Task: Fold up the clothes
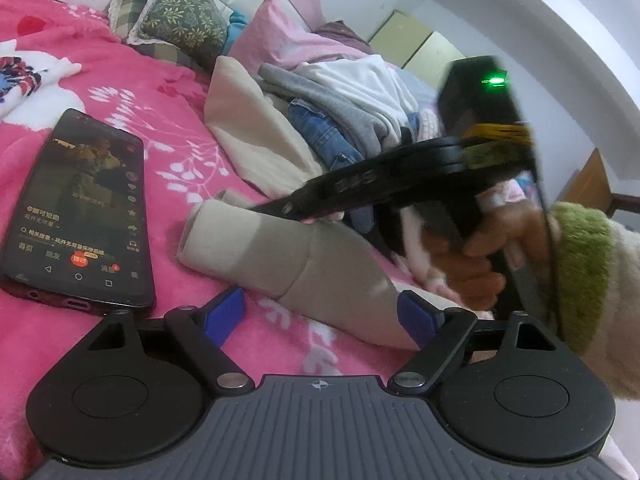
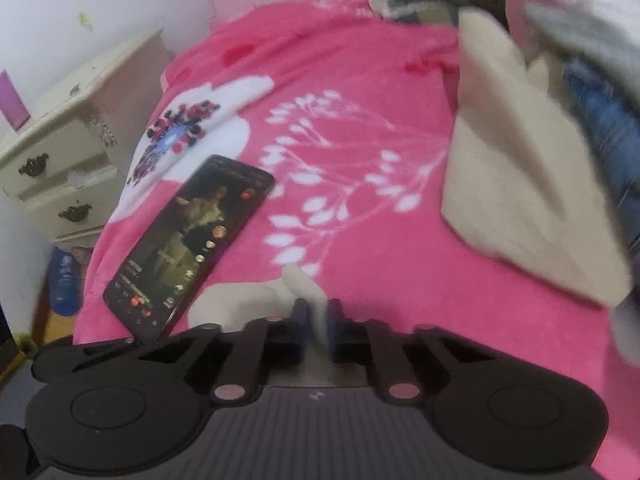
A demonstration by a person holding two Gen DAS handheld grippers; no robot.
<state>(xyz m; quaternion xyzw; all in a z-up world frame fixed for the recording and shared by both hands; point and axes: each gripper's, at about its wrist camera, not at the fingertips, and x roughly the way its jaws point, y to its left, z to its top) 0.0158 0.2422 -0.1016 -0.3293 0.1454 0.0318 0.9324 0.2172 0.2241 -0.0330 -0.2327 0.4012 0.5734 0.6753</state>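
**Right gripper pinches the beige garment, left gripper spread beside it**

Right gripper [image 2: 318, 316] is clenched on a fold of the beige garment [image 2: 256, 300], which rises as a thin ridge between its blue pads. From the left wrist view, that same gripper [image 1: 280, 210] reaches in from the right, held by a hand [image 1: 476, 256] in a green-cuffed sleeve [image 1: 580, 272], its tip on the rolled end of the garment [image 1: 304, 260]. Left gripper [image 1: 320, 316] stands released, its pads spread wide; the garment lies just ahead and toward its right finger, on the pink bed blanket [image 1: 168, 120]. A phone [image 1: 80, 208] with a lit screen rests on the blanket to the left. Farther ahead sits a pile of clothes [image 1: 332, 108], with a cream cloth [image 1: 256, 120] and jeans [image 1: 324, 128], and a patterned pillow [image 1: 180, 12] lies beyond.
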